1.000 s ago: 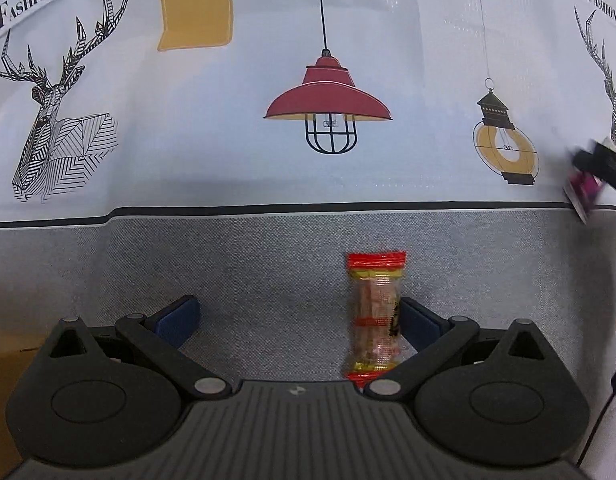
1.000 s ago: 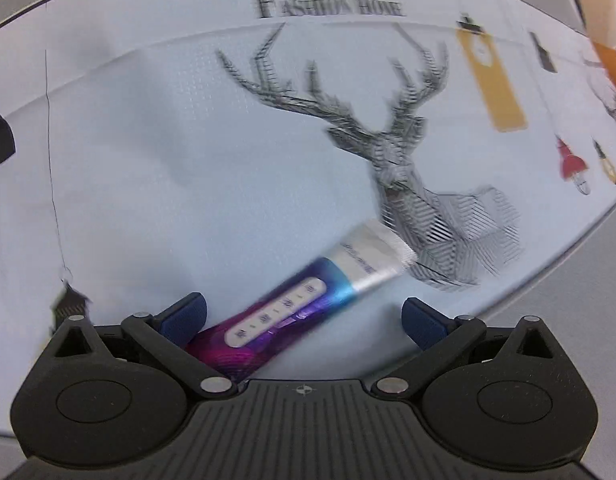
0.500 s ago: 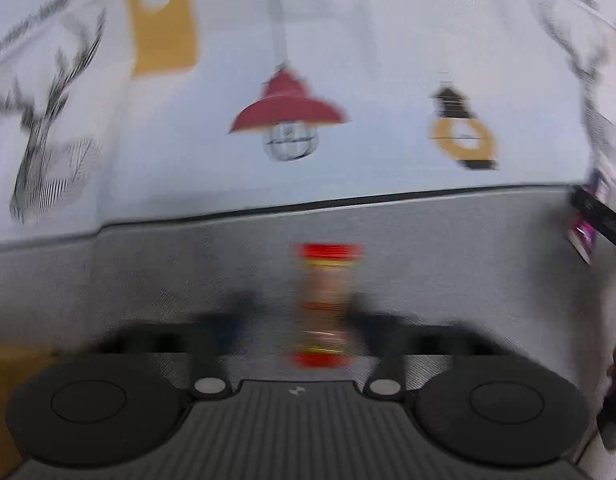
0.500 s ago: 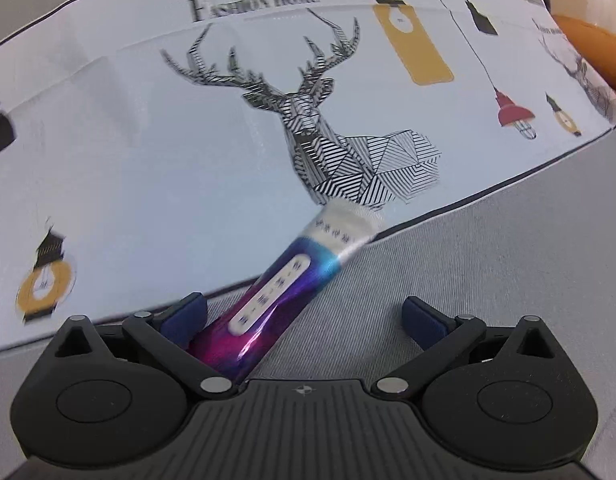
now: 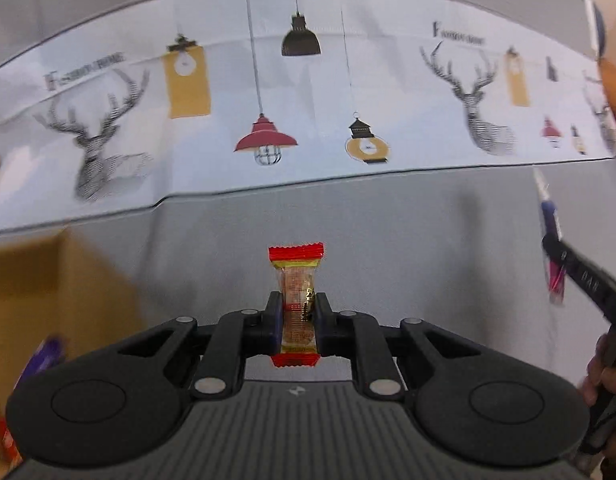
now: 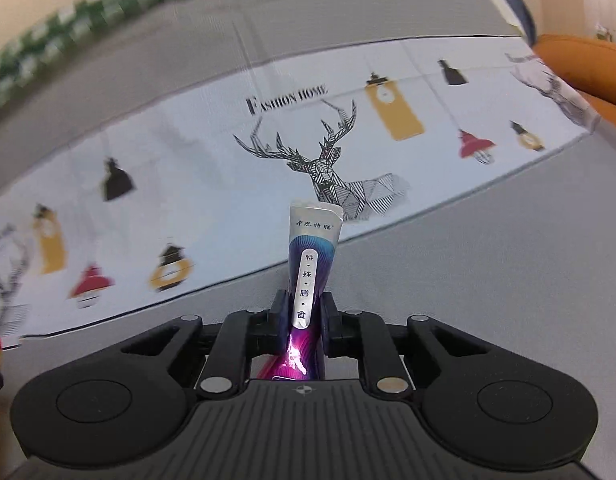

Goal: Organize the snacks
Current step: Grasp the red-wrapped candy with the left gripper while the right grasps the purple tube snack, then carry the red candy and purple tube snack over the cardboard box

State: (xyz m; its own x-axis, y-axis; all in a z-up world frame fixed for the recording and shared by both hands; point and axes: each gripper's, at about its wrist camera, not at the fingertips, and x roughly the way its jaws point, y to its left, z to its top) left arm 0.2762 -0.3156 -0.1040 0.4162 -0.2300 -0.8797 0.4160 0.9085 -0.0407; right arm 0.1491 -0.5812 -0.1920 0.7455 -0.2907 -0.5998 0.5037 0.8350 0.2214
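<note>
Both tongs have just been closed: the left gripper [image 5: 299,312] is pinched on a red-ended candy [image 5: 296,304], the right gripper [image 6: 304,312] on a purple sachet [image 6: 308,280].

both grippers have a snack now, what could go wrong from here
The right gripper pinches the purple stick pack low, so its long free end could swing or slip. The left gripper squeezes the red-ended candy at its middle and might crush it. The cardboard box sits far left, so a drop could miss.
</note>
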